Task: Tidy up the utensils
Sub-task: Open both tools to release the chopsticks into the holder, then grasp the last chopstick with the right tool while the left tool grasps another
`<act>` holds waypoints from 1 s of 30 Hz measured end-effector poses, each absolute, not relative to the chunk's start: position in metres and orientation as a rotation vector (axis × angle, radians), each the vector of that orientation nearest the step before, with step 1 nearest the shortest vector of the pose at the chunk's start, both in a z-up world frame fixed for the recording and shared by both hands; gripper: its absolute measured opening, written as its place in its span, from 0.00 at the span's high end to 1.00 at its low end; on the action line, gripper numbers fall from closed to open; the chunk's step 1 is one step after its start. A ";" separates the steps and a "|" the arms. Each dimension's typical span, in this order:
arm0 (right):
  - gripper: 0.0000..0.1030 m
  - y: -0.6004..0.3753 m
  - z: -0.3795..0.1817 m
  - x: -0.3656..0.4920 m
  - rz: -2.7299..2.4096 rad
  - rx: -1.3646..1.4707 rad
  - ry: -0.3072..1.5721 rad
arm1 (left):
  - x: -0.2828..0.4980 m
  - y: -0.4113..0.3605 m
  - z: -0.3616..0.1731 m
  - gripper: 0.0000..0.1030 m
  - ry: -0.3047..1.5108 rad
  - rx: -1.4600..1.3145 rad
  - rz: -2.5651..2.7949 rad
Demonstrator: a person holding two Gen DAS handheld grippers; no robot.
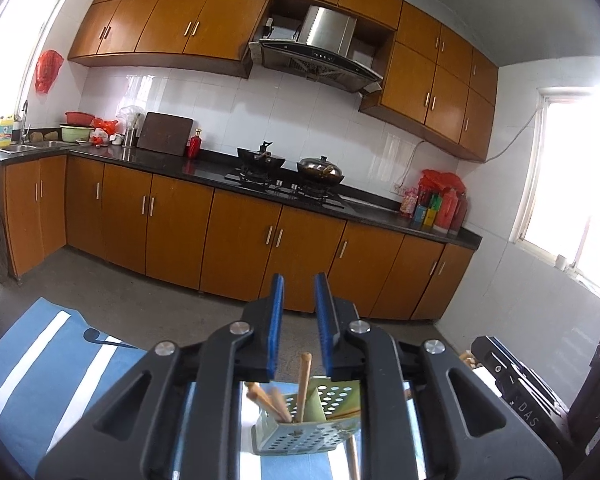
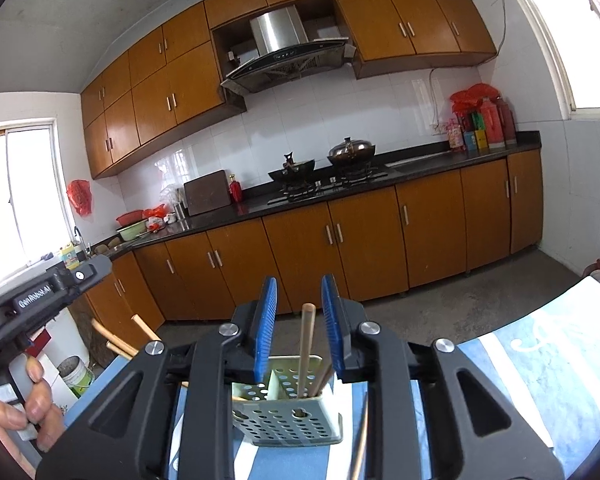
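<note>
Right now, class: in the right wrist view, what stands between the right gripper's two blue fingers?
One wooden chopstick, upright in the perforated utensil holder. The right gripper is open and not touching it.

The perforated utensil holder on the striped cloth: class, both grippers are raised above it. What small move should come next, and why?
Probably lower the right gripper toward the loose chopstick lying on the striped cloth beside the perforated utensil holder. Both it and the left gripper are open and hold nothing, while some chopsticks already stand in the holder, so the loose one seems left to collect.
</note>
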State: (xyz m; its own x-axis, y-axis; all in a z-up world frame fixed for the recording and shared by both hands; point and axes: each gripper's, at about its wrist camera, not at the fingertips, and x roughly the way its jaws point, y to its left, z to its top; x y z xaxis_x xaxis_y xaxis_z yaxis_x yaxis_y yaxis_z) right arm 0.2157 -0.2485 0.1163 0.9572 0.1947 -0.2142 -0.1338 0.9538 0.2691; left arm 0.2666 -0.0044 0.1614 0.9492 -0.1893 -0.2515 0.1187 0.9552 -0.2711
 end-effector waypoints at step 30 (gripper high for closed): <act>0.77 -0.210 -0.093 0.218 0.085 0.154 0.887 | 0.160 0.086 -0.036 0.60 0.748 -0.223 0.025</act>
State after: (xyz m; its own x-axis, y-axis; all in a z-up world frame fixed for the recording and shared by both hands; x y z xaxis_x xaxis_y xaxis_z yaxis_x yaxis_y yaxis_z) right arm 0.2178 -0.2099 -0.0933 0.6294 0.1380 -0.7647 -0.0101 0.9855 0.1695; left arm 0.1603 0.0857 -0.0364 0.7337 -0.0563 -0.6771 -0.1022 0.9761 -0.1919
